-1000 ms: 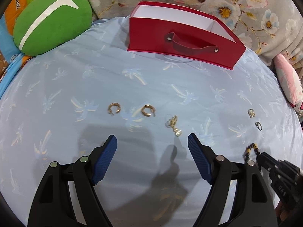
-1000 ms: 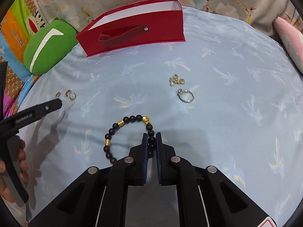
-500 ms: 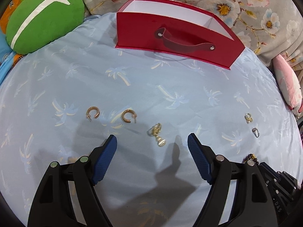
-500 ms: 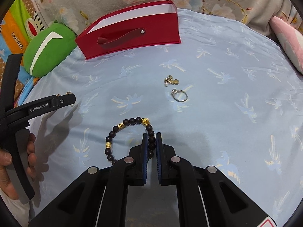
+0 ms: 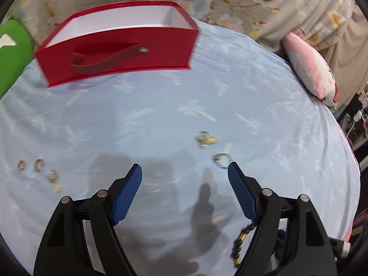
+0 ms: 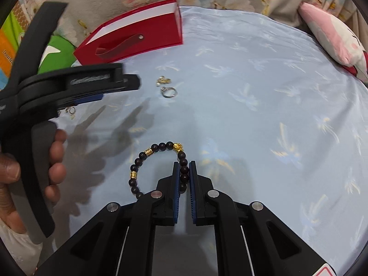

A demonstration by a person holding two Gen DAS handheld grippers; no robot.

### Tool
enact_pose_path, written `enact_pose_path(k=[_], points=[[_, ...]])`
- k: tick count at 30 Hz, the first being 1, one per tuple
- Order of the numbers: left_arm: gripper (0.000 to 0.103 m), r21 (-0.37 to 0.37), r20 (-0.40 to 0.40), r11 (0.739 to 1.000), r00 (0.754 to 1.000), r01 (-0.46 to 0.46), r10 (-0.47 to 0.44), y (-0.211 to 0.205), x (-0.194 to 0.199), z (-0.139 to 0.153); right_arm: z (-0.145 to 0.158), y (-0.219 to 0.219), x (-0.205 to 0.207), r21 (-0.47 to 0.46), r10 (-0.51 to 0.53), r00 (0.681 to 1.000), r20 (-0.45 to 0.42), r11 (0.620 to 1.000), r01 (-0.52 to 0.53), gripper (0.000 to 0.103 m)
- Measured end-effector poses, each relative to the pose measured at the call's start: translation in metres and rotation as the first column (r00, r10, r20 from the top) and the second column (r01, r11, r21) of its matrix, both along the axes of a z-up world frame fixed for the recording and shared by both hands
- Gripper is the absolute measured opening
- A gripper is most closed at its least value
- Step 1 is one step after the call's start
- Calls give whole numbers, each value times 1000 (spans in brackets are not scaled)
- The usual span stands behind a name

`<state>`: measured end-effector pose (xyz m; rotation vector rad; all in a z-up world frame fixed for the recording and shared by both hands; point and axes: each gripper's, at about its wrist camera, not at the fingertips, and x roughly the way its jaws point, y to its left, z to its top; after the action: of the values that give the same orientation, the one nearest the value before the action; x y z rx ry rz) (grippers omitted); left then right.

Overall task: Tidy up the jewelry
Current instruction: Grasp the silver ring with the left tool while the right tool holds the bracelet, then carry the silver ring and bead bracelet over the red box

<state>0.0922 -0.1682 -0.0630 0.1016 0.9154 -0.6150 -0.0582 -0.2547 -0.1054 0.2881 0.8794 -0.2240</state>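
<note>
The beaded bracelet (image 6: 158, 161) is clamped between the right gripper (image 6: 184, 172) fingers by a few beads only, so it could slip out. The left gripper (image 5: 184, 172) is held wide apart and empty; the silver ring (image 5: 221, 159), just beyond its right fingertip, could be knocked aside.

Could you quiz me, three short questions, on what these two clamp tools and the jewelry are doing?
1. True or false: the right gripper is clamped on the beaded bracelet.
2. The left gripper is: A) open and empty, B) holding the silver ring, C) inside the red box.
3. Which colour is the sheet under the jewelry?

Key: 1 true; 2 A; 3 light blue.
</note>
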Motion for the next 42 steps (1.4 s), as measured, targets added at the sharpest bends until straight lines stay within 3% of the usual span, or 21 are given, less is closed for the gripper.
enact_pose_path(k=[5,8,9,12,13,18,26,42], points=[[67,47,-21,999,1000,19,-18,-40,-2,-18,0,-19,-10,21,-46,999,3,999,46,7],[61,81,19,997,1000,18,-20,-50,-7,-18,3,-24,-11,27,-57,998,7,998,57,7],[57,84,22,996,1000,20,-22,-52,-8,-18,4,-26,-11,30,-60,998,8,998,60,7],[25,116,50,993,998,25,-31,-57,-12,-18,6,-30,-11,36,-70,997,11,997,70,7],[22,118,47,993,998,30,-36,-56,-11,-19,7,-31,-11,37,-73,997,13,997,72,7],[21,89,26,996,999,21,-24,-38,-13,-13,16,-30,-9,40,-66,997,36,997,65,7],[21,63,30,996,997,-67,65,21,-18,11,39,-12,8,35,-7,995,99,999,4,7],[21,21,97,971,967,-240,237,108,14,55,103,41,87,-17,146,954,261,989,-146,7]])
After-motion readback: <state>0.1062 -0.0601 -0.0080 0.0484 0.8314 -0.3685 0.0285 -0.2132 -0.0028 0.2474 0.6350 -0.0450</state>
